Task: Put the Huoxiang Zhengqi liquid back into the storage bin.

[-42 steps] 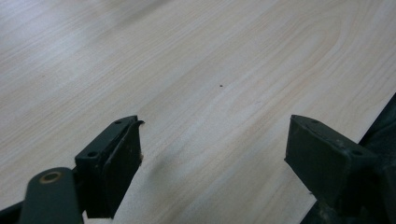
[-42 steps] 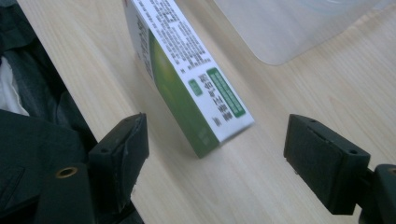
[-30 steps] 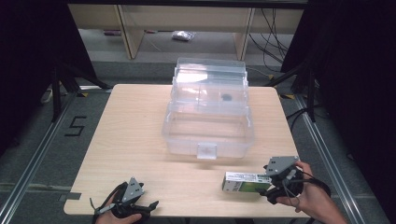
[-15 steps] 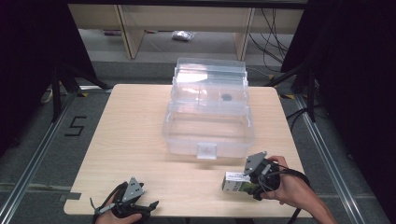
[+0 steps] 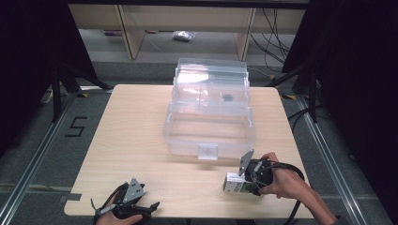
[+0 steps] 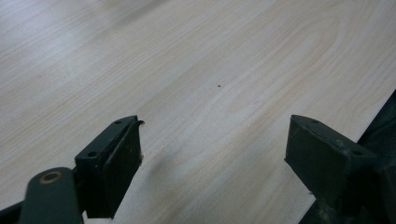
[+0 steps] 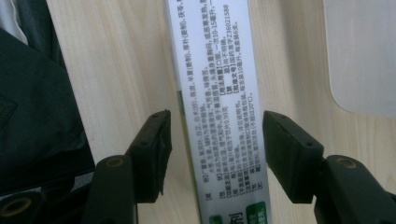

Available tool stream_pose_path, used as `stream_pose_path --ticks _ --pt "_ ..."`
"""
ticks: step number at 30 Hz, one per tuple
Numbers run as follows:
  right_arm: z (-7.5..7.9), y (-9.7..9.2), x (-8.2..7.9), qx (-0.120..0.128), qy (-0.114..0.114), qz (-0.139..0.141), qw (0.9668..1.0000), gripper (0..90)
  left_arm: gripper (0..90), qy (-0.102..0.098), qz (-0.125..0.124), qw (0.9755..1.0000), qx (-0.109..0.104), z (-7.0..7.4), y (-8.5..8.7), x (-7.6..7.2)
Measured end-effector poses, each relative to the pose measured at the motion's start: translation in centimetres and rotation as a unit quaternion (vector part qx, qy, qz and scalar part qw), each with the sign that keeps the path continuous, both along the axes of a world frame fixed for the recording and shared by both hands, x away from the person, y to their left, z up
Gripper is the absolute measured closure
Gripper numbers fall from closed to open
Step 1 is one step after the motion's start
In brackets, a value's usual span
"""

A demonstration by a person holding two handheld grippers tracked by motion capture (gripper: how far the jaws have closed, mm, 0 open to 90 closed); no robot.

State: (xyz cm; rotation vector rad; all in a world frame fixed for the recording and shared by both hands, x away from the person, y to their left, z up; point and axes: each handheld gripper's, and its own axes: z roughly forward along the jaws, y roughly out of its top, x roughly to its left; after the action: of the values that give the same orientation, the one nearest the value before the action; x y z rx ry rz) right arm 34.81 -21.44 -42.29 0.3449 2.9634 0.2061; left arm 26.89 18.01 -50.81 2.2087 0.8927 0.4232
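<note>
A small white carton with green trim and printed text lies near the table's front right edge. My right gripper is down over it, held by a hand. In the right gripper view the carton runs lengthwise between the jaws of the right gripper. The jaws have just been closing. The right pad is at the carton's edge, while a thin strip of wood shows beside the left pad. My left gripper rests at the front left edge. The left gripper is open over bare wood.
A clear plastic tiered box stands open in the middle of the light wooden table, its front latch facing me. A corner of pale plastic shows beyond the carton. Shelving and cables lie behind the table.
My right gripper has moved left and down along the carton, and its jaws have narrowed around it. The left gripper has stayed where it was.
</note>
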Motion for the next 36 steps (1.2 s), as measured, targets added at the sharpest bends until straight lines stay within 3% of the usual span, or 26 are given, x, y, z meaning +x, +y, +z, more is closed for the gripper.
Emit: stream_pose_path --ticks 3,5,6,10,11,12,14,17,18,22,23,25,28,29,30,32,34,35,36 --pt "-0.1 0.1 -0.1 -0.008 0.010 -0.011 0.9999 49.3 17.9 0.002 0.004 1.0000 -0.004 -0.1 -0.1 -0.1" --pt "-0.2 0.3 0.0 -0.017 0.011 -0.002 0.9998 51.3 17.9 0.000 0.001 1.0000 -0.001 0.0 0.0 0.0" --pt "-0.4 0.5 0.3 -0.024 0.010 0.018 0.9995 54.2 17.9 0.002 0.003 1.0000 -0.004 -0.1 -0.1 -0.1" --pt "-0.5 0.8 0.5 -0.042 0.018 0.027 0.9986 58.4 17.9 0.003 0.006 1.0000 -0.006 -0.1 -0.1 -0.1" --pt "-0.4 1.0 0.2 -0.048 0.027 0.005 0.9985 59.1 17.9 0.002 0.004 1.0000 -0.005 -0.1 -0.1 -0.1" --pt "-0.4 1.0 0.2 -0.048 0.027 0.005 0.9985 59.1 17.9 -0.004 -0.003 1.0000 0.001 0.0 0.0 0.0" --pt "-0.3 1.3 0.4 -0.056 0.031 0.038 0.9972 62.9 17.9 0.001 0.004 1.0000 -0.003 0.0 -0.1 -0.1" --pt "-0.2 1.6 0.3 -0.067 0.041 0.027 0.9965 64.1 17.9 -0.001 0.002 1.0000 -0.005 0.0 -0.1 -0.1" --pt "-0.2 1.7 0.4 -0.067 0.039 0.048 0.9958 64.2 17.9 -0.001 0.001 1.0000 -0.003 0.0 -0.1 -0.1" --pt "0.2 1.9 0.3 -0.067 0.058 0.038 0.9954 64.2 17.9 -0.001 0.003 1.0000 -0.002 0.0 0.0 -0.1" --pt "0.5 1.9 0.5 -0.051 0.054 0.060 0.9955 64.3 17.9 -0.002 0.001 1.0000 -0.001 0.0 0.0 -0.1" --pt "1.2 2.1 0.3 -0.052 0.061 0.044 0.9958 64.3 17.9 -0.002 0.002 1.0000 -0.005 0.0 -0.1 -0.1" --pt "1.7 2.3 0.5 -0.046 0.052 0.054 0.9961 64.3 17.9 -0.002 0.002 1.0000 -0.008 0.0 -0.1 -0.2" --pt "2.0 2.4 0.4 -0.050 0.055 0.042 0.9964 64.3 17.9 -0.002 -0.003 1.0000 0.002 0.1 0.0 -0.1" --pt "2.4 2.4 0.7 -0.041 0.047 0.065 0.9959 64.3 17.9 -0.002 0.002 1.0000 -0.005 0.0 -0.1 -0.2" --pt "2.8 2.6 0.8 -0.042 0.047 0.055 0.9965 64.3 17.9 -0.002 0.004 1.0000 -0.006 0.0 -0.1 -0.1" --pt "3.2 2.7 1.2 -0.037 0.046 0.071 0.9957 64.4 17.9 -0.002 0.002 1.0000 -0.004 0.0 -0.1 -0.1" --pt "3.4 2.7 1.0 -0.039 0.045 0.055 0.9967 64.4 17.9 -0.002 0.002 1.0000 -0.004 0.0 -0.1 -0.1" --pt "3.6 2.7 1.2 -0.040 0.045 0.058 0.9965 64.4 17.9 0.003 0.006 0.9999 -0.010 -0.1 -0.1 -0.1"
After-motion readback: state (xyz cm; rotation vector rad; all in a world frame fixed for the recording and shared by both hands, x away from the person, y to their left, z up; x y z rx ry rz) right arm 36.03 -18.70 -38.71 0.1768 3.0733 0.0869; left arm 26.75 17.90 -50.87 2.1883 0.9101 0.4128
